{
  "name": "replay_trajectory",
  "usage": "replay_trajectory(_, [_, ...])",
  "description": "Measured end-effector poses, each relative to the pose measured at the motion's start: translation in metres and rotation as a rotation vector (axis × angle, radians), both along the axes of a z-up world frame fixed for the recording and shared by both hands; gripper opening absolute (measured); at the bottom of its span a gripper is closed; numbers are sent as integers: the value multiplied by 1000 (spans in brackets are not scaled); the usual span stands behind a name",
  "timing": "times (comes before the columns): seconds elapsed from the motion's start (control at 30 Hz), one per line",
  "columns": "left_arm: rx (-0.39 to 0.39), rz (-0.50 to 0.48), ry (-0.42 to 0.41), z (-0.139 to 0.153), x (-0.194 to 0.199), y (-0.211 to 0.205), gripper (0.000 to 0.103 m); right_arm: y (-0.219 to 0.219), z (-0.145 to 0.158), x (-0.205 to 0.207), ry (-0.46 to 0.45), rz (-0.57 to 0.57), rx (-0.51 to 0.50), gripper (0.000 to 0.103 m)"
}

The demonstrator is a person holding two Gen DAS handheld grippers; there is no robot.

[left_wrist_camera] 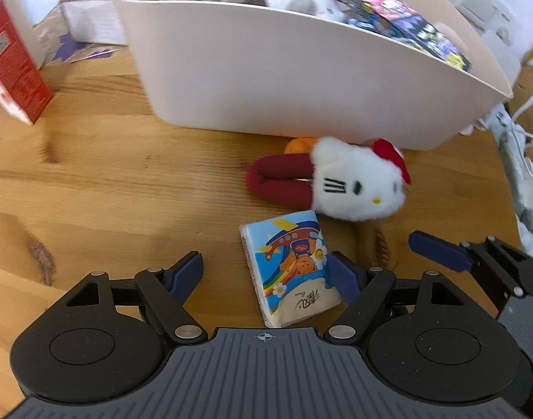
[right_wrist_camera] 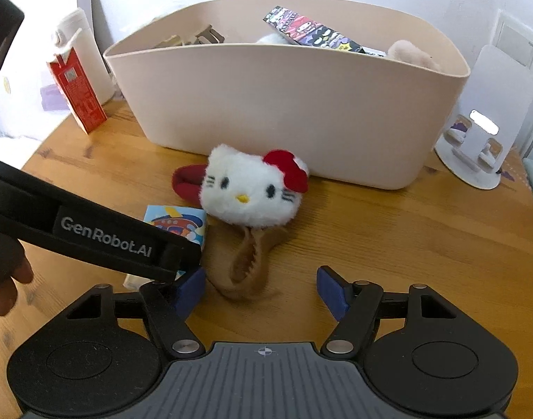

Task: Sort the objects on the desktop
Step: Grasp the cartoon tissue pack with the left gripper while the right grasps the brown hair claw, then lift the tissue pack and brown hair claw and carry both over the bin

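Close against the near wall of the beige bin (right_wrist_camera: 287, 111), on the wooden desk (right_wrist_camera: 406, 244): a white plush cat head (right_wrist_camera: 250, 190) with a red bow, lying just in front of that wall, a dark red loop behind it toward the bin. Nearer than the plush, away from the bin and touching or almost touching it: a small tissue pack (left_wrist_camera: 289, 267) printed with a cartoon bear, lying flat. Beside the pack, also on the near side of the plush: a brown hair claw (right_wrist_camera: 247, 262), partly under the plush. Left gripper (left_wrist_camera: 266, 272) low over the tissue pack, jaws spread wide on either side of it, one blue pad just beside the pack's edge, no squeeze visible. Right gripper (right_wrist_camera: 261, 291) over the brown claw, jaws likewise wide apart, nothing held. Inside the bin: a colourful printed box, pale plush items, tan clips. Left of the bin: a red carton (right_wrist_camera: 78, 94), standing upright.
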State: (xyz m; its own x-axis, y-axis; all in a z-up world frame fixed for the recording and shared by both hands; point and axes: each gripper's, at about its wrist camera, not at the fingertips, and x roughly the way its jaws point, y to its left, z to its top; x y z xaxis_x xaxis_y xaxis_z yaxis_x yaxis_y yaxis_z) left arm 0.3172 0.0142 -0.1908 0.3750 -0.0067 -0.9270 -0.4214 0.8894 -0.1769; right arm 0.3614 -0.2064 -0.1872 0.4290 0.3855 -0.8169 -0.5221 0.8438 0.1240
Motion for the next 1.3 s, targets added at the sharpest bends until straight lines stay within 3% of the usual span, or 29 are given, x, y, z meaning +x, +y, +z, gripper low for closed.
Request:
replay_trajectory(0.27, [-4,12,-9,1,-3,10,77,9,-5,2,-3,-5,-31,69])
replay_trajectory(0.43, [-24,-63,-44,4,-2,-2,49,9,-3,3,-2,-5,-31,40])
replay_trajectory(0.57, [-10,-97,-42,5,-4,-9,32,4,-1,2,-3,-25,-43,18])
replay_trajectory(0.63, [13,-124,-37,5,-6,-12,19,-1,-1,1,13,-51,-20,18])
replay_trajectory(1.0, [28,-149,-54,6,-23,-7,17,-13,10,-8,12,-83,20,18])
replay_trajectory(1.3, [96,-236,-161,43,-34,-10,17,-22,44,-11,-63,-74,59,18])
